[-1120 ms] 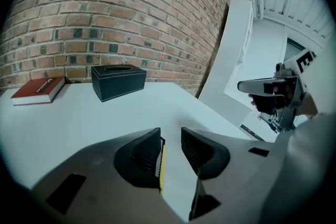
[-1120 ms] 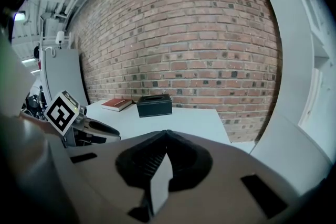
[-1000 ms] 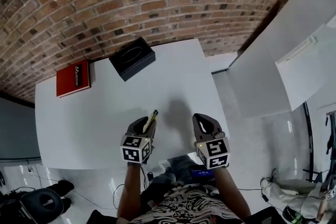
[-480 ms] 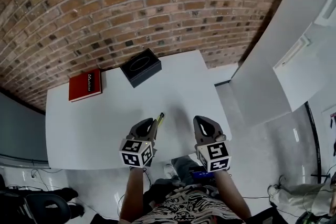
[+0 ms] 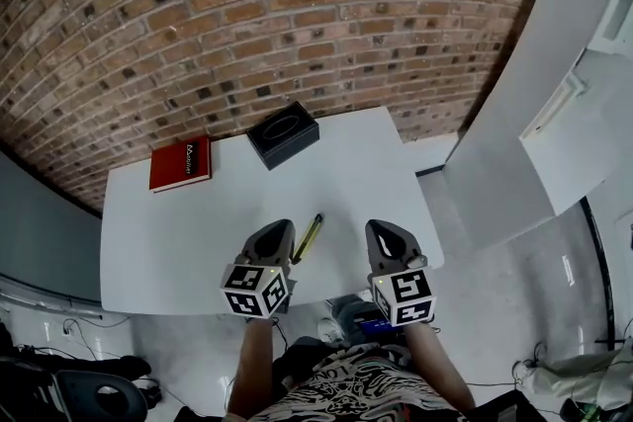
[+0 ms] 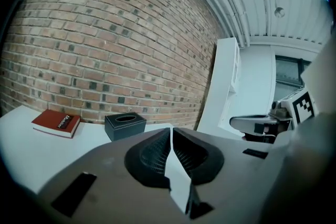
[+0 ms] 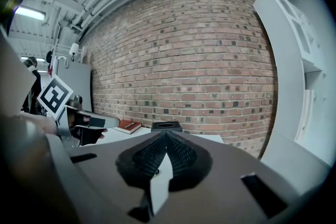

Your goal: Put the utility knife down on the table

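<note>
The utility knife [image 5: 309, 237], slim, yellow and black, lies flat on the white table [image 5: 188, 232], free of both grippers. My left gripper [image 5: 276, 229] hovers just left of the knife and a little nearer to me. Its jaws have just been closing and now meet with nothing between them, as the left gripper view [image 6: 171, 130] also shows. To the knife's right my right gripper [image 5: 382, 228] is held above the table's near edge. It is shut and empty in the right gripper view [image 7: 166, 133].
A black tissue box [image 5: 283, 133] stands at the table's far edge, with a red book [image 5: 181, 163] to its left. A brick wall runs behind the table. A white cabinet [image 5: 514, 143] stands off the table's right end.
The knife, earlier between the open left jaws, now lies alone on the table. Both grippers have risen and drawn back toward me, and the left jaws have closed.
</note>
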A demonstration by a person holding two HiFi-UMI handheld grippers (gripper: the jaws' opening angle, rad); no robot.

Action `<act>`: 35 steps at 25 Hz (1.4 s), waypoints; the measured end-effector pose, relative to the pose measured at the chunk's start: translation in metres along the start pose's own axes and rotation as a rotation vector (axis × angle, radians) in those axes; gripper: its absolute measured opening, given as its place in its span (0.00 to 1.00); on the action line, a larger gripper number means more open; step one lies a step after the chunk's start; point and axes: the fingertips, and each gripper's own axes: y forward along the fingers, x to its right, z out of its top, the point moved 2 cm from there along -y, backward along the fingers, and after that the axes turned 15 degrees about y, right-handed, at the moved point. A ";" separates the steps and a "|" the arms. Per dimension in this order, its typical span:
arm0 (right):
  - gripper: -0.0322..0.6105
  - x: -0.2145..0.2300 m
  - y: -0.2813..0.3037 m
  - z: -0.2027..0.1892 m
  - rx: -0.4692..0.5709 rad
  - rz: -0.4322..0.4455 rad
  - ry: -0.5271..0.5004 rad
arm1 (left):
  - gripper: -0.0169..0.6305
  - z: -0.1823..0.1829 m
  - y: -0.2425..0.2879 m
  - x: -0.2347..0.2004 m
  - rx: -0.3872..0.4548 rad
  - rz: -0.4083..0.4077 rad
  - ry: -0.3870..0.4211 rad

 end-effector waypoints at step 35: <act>0.05 -0.005 -0.023 -0.005 0.011 -0.003 -0.010 | 0.06 -0.004 -0.018 0.010 -0.023 0.046 0.071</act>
